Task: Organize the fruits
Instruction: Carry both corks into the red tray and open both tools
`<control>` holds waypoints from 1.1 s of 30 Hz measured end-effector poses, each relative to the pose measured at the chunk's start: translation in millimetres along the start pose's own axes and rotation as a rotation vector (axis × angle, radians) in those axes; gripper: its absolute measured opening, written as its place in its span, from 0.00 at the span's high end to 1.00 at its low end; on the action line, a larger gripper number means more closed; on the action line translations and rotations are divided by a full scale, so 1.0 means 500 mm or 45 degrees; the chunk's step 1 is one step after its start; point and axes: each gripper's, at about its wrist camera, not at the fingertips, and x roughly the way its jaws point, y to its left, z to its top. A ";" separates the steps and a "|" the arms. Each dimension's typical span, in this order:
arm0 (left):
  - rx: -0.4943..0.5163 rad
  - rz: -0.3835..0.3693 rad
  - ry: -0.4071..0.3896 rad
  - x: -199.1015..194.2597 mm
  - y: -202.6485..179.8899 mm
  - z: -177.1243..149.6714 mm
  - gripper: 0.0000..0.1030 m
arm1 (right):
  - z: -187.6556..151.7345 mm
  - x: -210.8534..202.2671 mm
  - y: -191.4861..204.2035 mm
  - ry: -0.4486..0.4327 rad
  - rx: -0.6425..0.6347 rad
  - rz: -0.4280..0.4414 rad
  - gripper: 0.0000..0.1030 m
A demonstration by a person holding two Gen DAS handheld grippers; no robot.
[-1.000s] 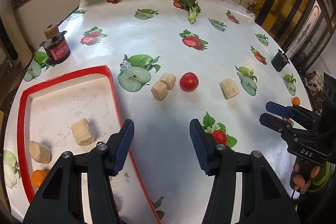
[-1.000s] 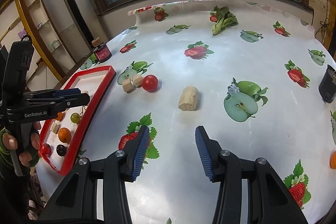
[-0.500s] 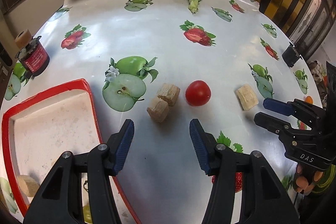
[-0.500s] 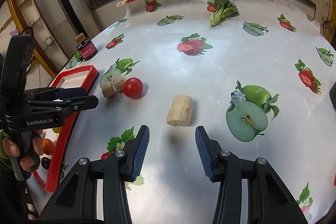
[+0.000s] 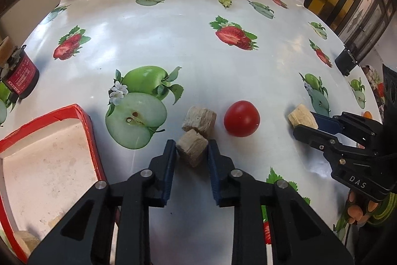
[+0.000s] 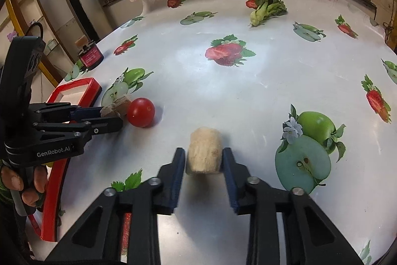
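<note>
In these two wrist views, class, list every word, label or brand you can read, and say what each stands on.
"DAS": on the right gripper body, seen from the left wrist.
"GenRobot.AI": on the left gripper body, seen from the right wrist.
Red label on the dark jar: print too small and blurred to read.

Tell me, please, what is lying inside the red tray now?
In the left wrist view, the red tray shows a bare, stained white floor and one beige chunk at its near corner. The left gripper covers part of the floor, and the rest is out of frame.
</note>
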 end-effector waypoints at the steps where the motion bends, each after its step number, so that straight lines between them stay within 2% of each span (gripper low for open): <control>1: 0.005 0.006 -0.004 -0.002 0.001 -0.002 0.78 | -0.001 -0.001 0.001 -0.002 -0.003 -0.003 0.71; 15: -0.026 -0.013 -0.114 -0.109 0.008 -0.042 0.78 | -0.017 -0.093 0.038 -0.080 -0.025 0.022 0.71; 33: -0.078 0.061 -0.190 -0.212 0.073 -0.118 0.78 | -0.014 -0.134 0.156 -0.101 -0.132 0.087 0.71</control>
